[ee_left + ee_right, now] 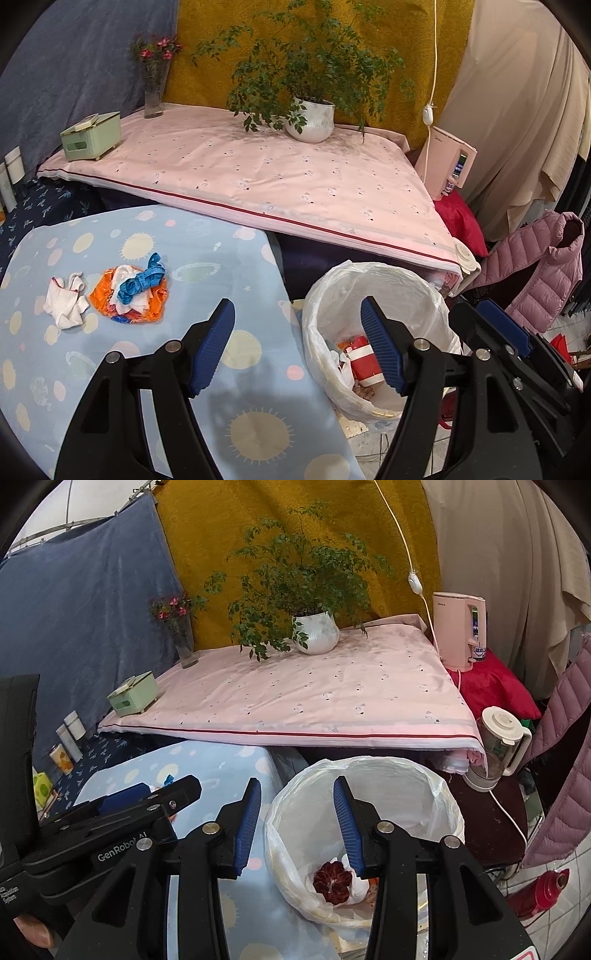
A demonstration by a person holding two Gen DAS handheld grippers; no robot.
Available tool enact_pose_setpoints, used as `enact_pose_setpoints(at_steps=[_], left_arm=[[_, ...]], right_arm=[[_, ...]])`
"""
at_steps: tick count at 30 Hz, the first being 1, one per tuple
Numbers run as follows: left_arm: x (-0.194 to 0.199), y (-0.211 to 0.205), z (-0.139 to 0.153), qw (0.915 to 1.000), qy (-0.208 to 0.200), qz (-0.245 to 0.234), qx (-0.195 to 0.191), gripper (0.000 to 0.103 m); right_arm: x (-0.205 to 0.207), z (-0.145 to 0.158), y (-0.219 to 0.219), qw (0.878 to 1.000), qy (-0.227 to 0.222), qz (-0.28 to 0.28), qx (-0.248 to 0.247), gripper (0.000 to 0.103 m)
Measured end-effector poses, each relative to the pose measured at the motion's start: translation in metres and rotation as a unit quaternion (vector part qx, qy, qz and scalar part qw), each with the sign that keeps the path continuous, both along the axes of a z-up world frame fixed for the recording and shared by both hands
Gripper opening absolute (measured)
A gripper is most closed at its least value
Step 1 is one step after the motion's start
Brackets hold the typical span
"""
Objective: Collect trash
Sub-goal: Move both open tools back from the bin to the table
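Note:
A bin lined with a white plastic bag (373,280) stands beside the blue patterned table (184,240); it also shows in the right wrist view (369,771). Inside lie a red and white cup (360,363) and a dark red fruit piece (331,882). On the table lie a crumpled white tissue (65,305) and an orange wrapper (155,299) with blue ribbon (142,282) on it. My left gripper (297,315) is open and empty, between the table edge and the bin. My right gripper (295,790) is open and empty over the bin's left rim.
A higher pink-covered table (277,177) behind holds a potted plant (310,118), a flower vase (153,92) and a green tissue box (91,136). A pink water dispenser (460,627), a white kettle (498,746) and a pink down jacket (535,273) are at the right.

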State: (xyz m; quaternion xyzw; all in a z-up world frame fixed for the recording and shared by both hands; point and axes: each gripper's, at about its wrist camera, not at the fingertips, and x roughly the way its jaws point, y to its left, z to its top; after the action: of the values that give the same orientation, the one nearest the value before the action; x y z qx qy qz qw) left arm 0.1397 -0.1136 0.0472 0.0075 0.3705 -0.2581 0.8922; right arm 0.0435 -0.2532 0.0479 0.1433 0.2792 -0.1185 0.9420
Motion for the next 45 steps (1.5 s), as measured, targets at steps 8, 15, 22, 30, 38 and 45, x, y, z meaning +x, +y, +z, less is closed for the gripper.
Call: enact_pose_setpoints(at_steps=[8, 15, 22, 30, 38, 45], left_arm=[[0.006, 0.021, -0.002, 0.9998, 0.003, 0.018, -0.005, 0.067], [0.016, 0.052, -0.009, 0.9986, 0.003, 0.052, 0.002, 0.073], [0.031, 0.093, -0.024, 0.9955, 0.017, 0.093, 0.009, 0.078], [0.049, 0.145, -0.044, 0.9894, 0.036, 0.139, 0.019, 0.082], [0.072, 0.201, -0.066, 0.9805, 0.052, 0.188, 0.028, 0.086], [0.096, 0.247, -0.089, 0.9710, 0.071, 0.226, 0.034, 0.088]], right_arm=[[0.008, 0.001, 0.017, 1.000, 0.005, 0.013, -0.005, 0.040], [0.018, -0.001, 0.039, 0.999, 0.011, 0.033, -0.010, 0.040], [0.035, -0.009, 0.068, 0.998, 0.025, 0.061, -0.013, 0.040], [0.057, -0.021, 0.107, 0.995, 0.043, 0.094, -0.018, 0.040], [0.085, -0.037, 0.143, 0.990, 0.062, 0.122, -0.018, 0.040], [0.116, -0.056, 0.170, 0.987, 0.081, 0.139, -0.009, 0.040]])
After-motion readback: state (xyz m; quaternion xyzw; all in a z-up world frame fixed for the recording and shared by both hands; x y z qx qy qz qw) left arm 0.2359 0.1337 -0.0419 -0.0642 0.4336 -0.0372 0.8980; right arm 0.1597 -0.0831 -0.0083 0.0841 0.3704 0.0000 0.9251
